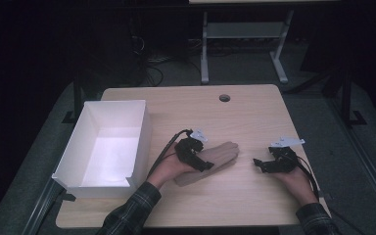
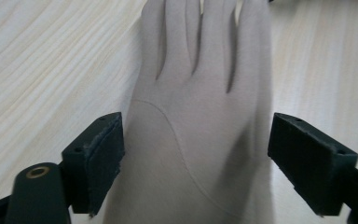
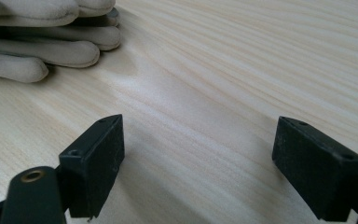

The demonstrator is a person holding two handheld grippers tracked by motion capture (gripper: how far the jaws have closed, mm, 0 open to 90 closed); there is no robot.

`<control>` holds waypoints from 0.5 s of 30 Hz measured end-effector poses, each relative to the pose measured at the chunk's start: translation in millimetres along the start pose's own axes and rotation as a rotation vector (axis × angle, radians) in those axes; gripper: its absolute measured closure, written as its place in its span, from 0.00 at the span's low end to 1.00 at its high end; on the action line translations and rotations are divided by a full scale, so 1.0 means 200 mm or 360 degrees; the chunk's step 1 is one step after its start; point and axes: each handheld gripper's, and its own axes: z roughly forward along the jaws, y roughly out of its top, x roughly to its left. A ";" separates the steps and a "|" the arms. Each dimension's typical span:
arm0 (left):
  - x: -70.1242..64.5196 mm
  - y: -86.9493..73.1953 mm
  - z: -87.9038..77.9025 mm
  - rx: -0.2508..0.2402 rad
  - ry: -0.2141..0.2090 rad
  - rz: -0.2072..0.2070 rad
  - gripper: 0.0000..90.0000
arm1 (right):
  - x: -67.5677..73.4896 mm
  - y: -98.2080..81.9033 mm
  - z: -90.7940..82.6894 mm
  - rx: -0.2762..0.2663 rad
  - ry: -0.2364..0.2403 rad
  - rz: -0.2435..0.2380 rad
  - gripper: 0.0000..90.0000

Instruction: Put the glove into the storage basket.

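Pale wood grain covers the desk (image 1: pixel 245 196), which carries one beige glove (image 2: pixel 200 140), one white box (image 1: pixel 108 142) and nothing more. Two tools work here. The left hand-held gripper (image 1: pixel 201 164) stands over the glove's cuff, jaws spread wide to either side of the cloth without pressing it. The right hand-held gripper (image 1: pixel 260 164) rests apart, beyond the glove's fingertips, jaws open on bare wood. Closing from here, the left pads may pinch only the top layer, so the limp glove could slide or bunch instead of lifting.

A white open box (image 1: pixel 108 147) sits at the left of the wooden table (image 1: pixel 245 117), near its edge.
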 end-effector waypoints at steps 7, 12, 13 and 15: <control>-0.03 -0.01 0.09 0.0083 0.0017 0.0045 0.17 | 0.00 0.00 0.00 0.0000 0.0000 -0.0001 0.18; -0.03 -0.03 0.10 0.0071 0.0000 0.0039 0.21 | 0.00 0.00 0.00 -0.0002 0.0000 -0.0004 0.18; -0.03 -0.03 0.10 0.0076 0.0000 0.0048 0.21 | 0.00 0.00 0.00 -0.0002 0.0000 -0.0004 0.18; -0.03 -0.03 0.10 0.0079 -0.0001 0.0055 0.23 | 0.00 0.00 0.00 -0.0003 0.0000 -0.0004 0.18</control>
